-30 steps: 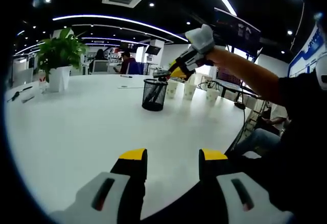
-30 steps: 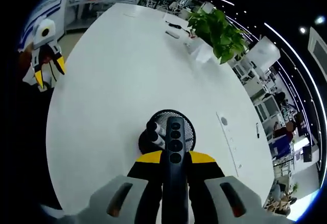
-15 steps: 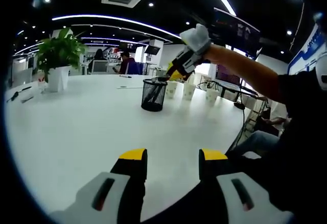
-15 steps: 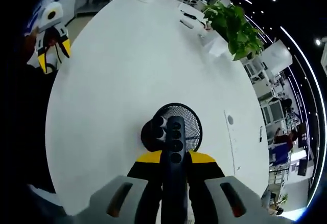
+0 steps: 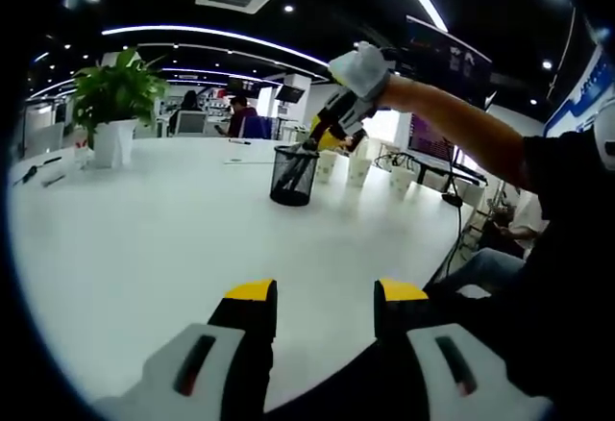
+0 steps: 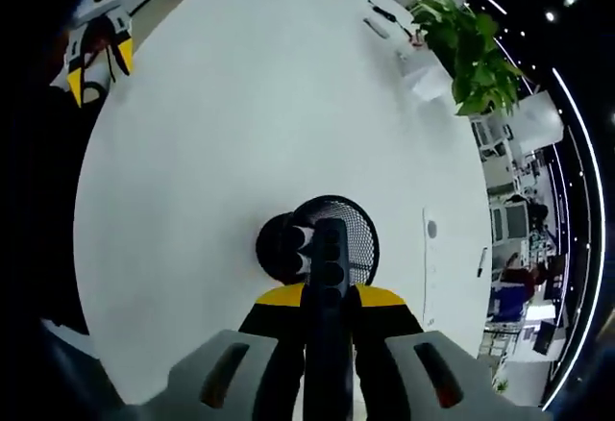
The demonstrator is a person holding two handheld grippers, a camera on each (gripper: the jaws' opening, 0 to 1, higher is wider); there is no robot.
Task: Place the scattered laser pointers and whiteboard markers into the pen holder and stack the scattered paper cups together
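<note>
Over the last second the right gripper [image 6: 329,298] has been swung from a slanted approach to a position almost straight above the black mesh pen holder [image 6: 327,243], so that in the right gripper view the holder's round mouth is now seen directly beyond the jaws rather than ahead of them; the dark laser pointer [image 6: 329,277], its row of buttons facing the camera, is clamped between the closed yellow-tipped jaws with its far end over the rim of the holder, beside the caps of markers already standing inside; from this it is judged that the pointer is nearly ready to be let go into the holder, though release has not yet been made. In the left gripper view the same gripper is seen in a gloved hand [image 5: 360,67] above the holder, and three white paper cups [image 5: 357,171] are seen standing separately just behind it, so the stacking is judged not yet begun. The left gripper [image 5: 317,296] is held idle at the near edge of the white table [image 5: 144,238], its jaws apart and nothing between them. A potted plant [image 5: 113,104] and small dark items stand well apart at the far side; nothing is seen between pointer and holder.
</note>
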